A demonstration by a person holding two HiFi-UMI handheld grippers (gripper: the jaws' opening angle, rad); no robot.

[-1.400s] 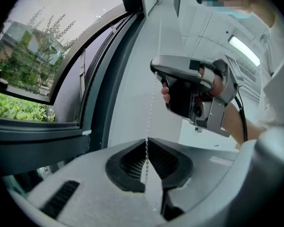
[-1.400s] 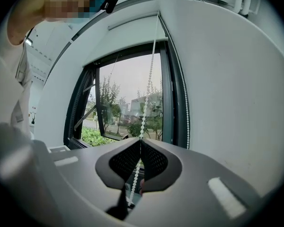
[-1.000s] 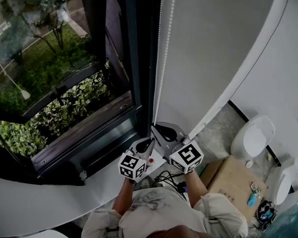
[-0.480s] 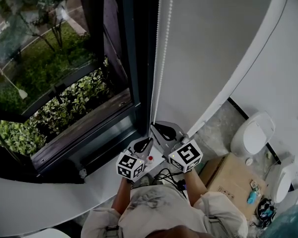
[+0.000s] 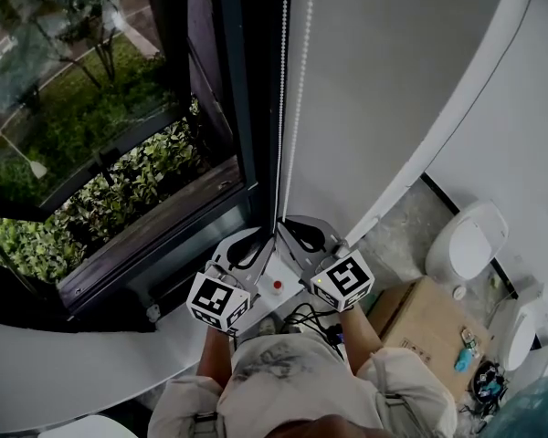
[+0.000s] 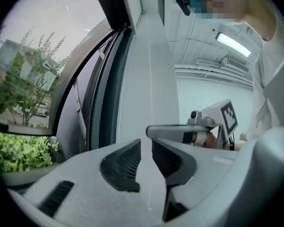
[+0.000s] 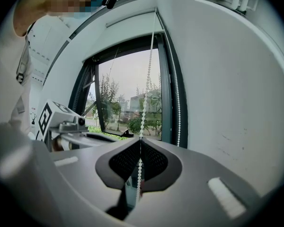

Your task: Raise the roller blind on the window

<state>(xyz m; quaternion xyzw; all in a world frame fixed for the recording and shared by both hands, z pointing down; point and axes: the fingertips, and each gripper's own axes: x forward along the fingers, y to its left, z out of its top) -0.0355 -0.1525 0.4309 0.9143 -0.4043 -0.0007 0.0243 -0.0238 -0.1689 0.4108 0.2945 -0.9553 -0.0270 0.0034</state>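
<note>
Two strands of the white bead chain (image 5: 283, 108) hang beside the dark window frame (image 5: 247, 135). My right gripper (image 5: 280, 229) is shut on the left strand; in the right gripper view that bead chain (image 7: 144, 103) runs straight down between the closed pads of the right gripper (image 7: 140, 148), while the second strand (image 7: 175, 93) hangs free to the right. The left gripper (image 5: 247, 247) sits just left of the chain, apart from it. In its own view the left gripper (image 6: 146, 150) is open by a narrow gap with nothing between the pads. The window glass (image 7: 128, 98) is uncovered.
A pale wall (image 5: 402, 80) stands right of the chain. Below are a cardboard box (image 5: 429, 327), white fixtures (image 5: 466, 249), black cables (image 5: 310, 322) and a small white box with a red button (image 5: 276, 286). A green hedge (image 5: 119, 199) lies outside below the sill (image 5: 164, 245).
The left gripper has drawn away to the left and down from the chain, where it sat close beside the right one. The right gripper has stayed put on the chain.
</note>
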